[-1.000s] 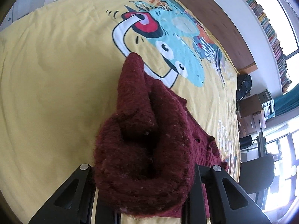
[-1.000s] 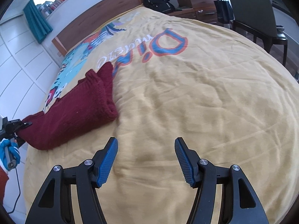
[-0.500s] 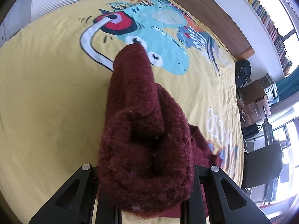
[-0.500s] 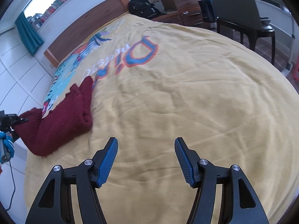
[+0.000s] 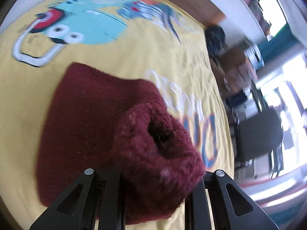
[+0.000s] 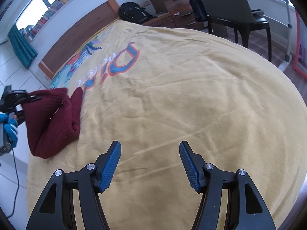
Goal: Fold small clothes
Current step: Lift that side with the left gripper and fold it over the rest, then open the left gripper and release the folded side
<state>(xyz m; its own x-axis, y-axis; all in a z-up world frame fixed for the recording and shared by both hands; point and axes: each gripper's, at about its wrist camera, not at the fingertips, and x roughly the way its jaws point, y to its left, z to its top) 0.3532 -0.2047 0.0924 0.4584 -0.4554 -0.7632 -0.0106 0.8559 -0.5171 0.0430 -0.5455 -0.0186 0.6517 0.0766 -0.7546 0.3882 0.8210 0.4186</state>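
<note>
Count: 1 maroon knit garment [image 6: 55, 120]; 1 bed [image 6: 191, 95] with yellow printed cover; 2 grippers, left gripper [image 6: 28, 97] and right gripper [image 6: 149, 164], 2 fingers each; 1 black backpack [image 6: 134, 13]; 1 chair [image 6: 230, 11]; 1 drawer unit [image 6: 172, 2]; 1 teal curtain [image 6: 21, 46].

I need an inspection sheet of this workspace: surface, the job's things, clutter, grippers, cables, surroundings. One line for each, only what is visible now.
Surface: yellow printed bed cover, wrinkled, with cartoon figure and lettering.
Job's things: dark red knitted garment, partly folded; one end lifted, the rest on the cover near its edge.
Clutter: nothing seen on the cover.
Grippers: left gripper shut on the garment; right gripper open, empty, above bare cover.
Cables: thin dark cable hanging under the left gripper.
Surroundings: wooden headboard, black backpack, wooden drawers, dark chair, teal curtain, bookshelf.
</note>
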